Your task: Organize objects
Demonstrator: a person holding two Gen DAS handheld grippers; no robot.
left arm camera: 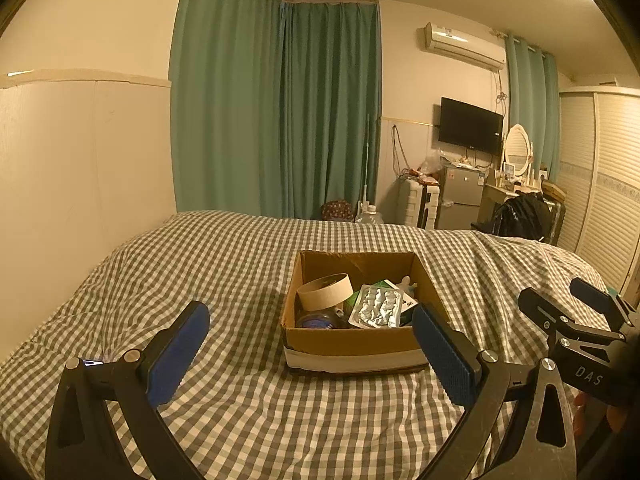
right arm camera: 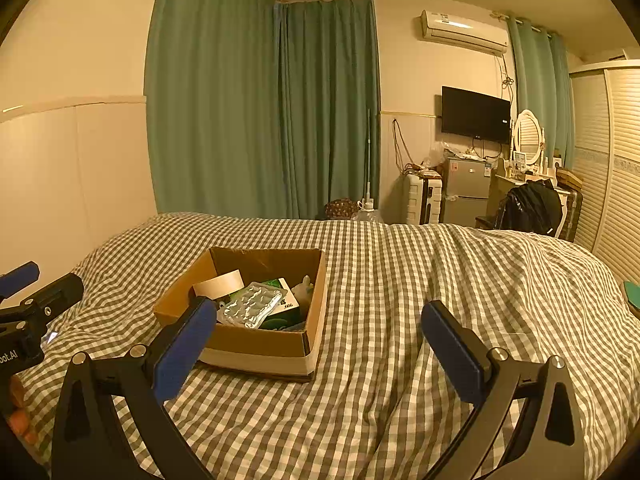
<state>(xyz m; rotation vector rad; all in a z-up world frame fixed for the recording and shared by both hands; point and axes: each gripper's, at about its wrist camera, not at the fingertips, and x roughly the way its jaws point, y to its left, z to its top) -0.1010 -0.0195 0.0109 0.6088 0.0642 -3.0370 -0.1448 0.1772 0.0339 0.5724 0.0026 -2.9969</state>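
Observation:
An open cardboard box [left arm camera: 352, 344] sits on the checked bed cover; it also shows in the right wrist view [right arm camera: 256, 346]. Inside lie a roll of tape [left arm camera: 325, 291], a silver blister pack [left arm camera: 376, 306], a green and white packet [left arm camera: 384, 285] and a dark blue round item [left arm camera: 318, 322]. My left gripper [left arm camera: 310, 352] is open and empty, just in front of the box. My right gripper [right arm camera: 318, 350] is open and empty, to the right of the box; it also shows in the left wrist view [left arm camera: 560, 300]. The left gripper's tips [right arm camera: 40, 280] show at the right view's left edge.
The checked bed cover [left arm camera: 200, 264] fills the foreground. A teal object [right arm camera: 632, 294] lies at the bed's right edge. Green curtains [left arm camera: 276, 112], a small fridge [left arm camera: 460, 200], a wall TV [left arm camera: 470, 126] and a louvred wardrobe [left arm camera: 600, 168] stand beyond the bed.

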